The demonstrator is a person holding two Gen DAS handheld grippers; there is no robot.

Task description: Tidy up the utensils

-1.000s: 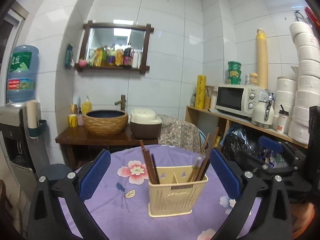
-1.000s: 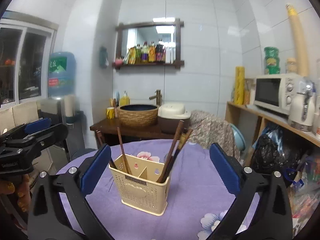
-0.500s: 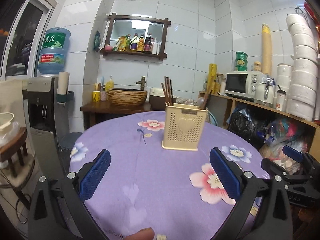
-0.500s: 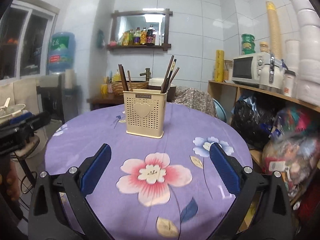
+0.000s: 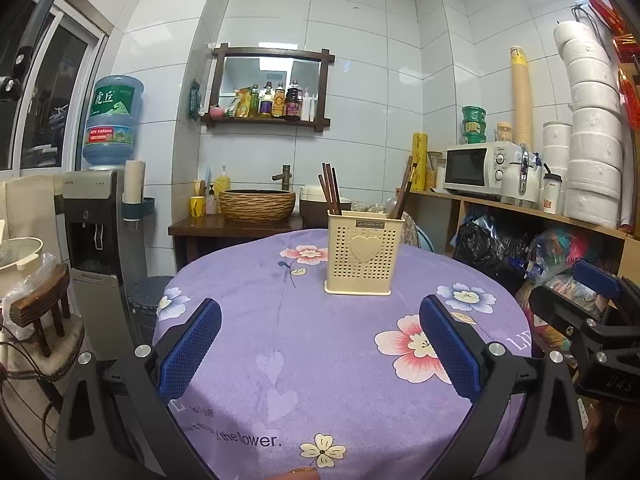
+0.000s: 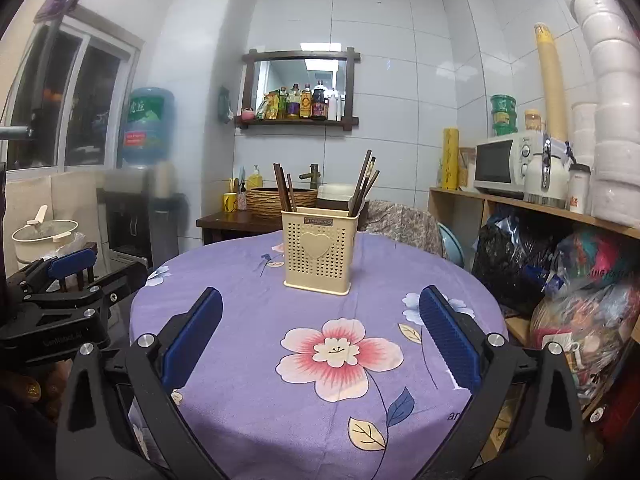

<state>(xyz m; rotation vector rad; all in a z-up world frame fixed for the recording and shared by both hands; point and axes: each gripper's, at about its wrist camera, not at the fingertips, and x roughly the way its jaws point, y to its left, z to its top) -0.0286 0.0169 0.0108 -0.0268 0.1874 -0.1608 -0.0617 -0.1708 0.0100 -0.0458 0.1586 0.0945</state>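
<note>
A cream perforated utensil holder [image 5: 363, 255] with a heart on its front stands upright on the round table's purple flowered cloth [image 5: 320, 344]. Dark chopsticks [image 5: 330, 193] stand in its left compartment and more utensils [image 5: 402, 196] lean in its right one. It also shows in the right wrist view [image 6: 319, 250]. My left gripper [image 5: 320, 348] is open and empty, well back from the holder near the table's front. My right gripper [image 6: 319, 340] is open and empty, also back from it. Each gripper shows at the edge of the other's view.
A water dispenser [image 5: 96, 216] stands left of the table. A wooden washstand with a woven basin [image 5: 256, 204] stands behind it. Shelves with a microwave [image 5: 476, 168], paper rolls and bags line the right wall. A wooden stool [image 5: 40, 312] is at the far left.
Both grippers have pulled back and down from just above the holder to the table's near side. The holder and its utensils have stayed put.
</note>
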